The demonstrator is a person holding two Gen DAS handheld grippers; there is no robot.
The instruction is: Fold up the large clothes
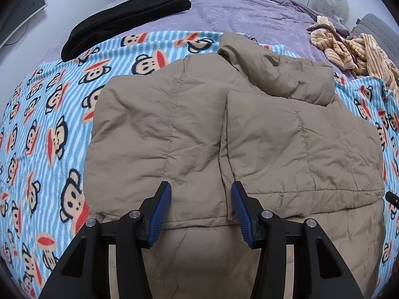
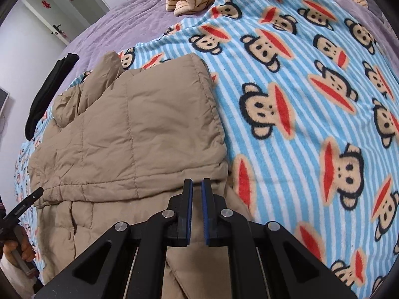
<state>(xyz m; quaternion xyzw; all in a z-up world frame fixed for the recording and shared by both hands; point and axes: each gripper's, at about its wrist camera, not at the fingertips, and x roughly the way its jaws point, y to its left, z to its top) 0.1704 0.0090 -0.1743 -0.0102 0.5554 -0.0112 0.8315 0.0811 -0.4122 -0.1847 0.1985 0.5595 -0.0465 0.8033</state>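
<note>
The tan puffy coat (image 1: pixel 199 129) lay on the monkey blanket (image 1: pixel 49 124) on the bed, both sides folded in. Your left hand-held gripper (image 1: pixel 201 194) hung wide open and empty. Your right hand-held gripper (image 2: pixel 197 186) was nearly closed, holding nothing I could see, probably readying for the next fold.

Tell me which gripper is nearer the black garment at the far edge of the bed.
Left, probably. The left gripper sits open over the tan jacket, on the black garment's side. The right gripper, nearly closed, is at the jacket's opposite edge.
</note>
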